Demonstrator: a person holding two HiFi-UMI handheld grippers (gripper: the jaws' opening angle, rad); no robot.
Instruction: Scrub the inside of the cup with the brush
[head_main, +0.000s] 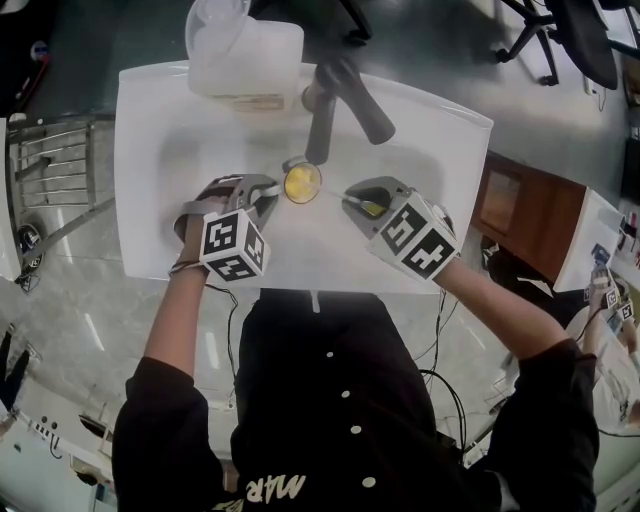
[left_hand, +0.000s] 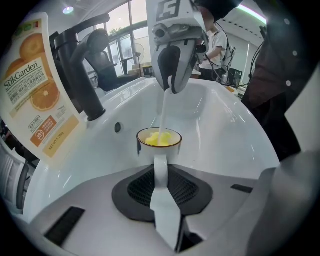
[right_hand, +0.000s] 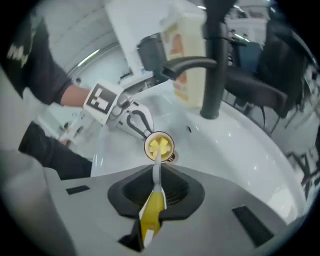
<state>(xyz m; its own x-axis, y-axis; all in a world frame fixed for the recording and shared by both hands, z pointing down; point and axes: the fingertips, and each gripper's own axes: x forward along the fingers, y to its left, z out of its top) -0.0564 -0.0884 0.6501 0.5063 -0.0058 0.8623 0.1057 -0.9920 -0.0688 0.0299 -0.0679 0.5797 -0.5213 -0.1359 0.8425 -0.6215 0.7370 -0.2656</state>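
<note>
Cup (left_hand: 159, 139) in sink (left_hand: 225, 125) basin, handle pinched by left hand-held gripper (left_hand: 161, 172). Right hand-held gripper (right_hand: 151, 212) clamped brush (right_hand: 156, 172), head inside. Step wanted cup held steady, bristles swept round wall, then pressed to bottom.

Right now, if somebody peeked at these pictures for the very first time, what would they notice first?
Probably the bright yellow brush poking into the little cup, in the middle of the white sink. The left gripper holds the cup by its handle, and the right gripper holds the brush. Behind them stand a black tap and a bottle with oranges on its label.
</note>
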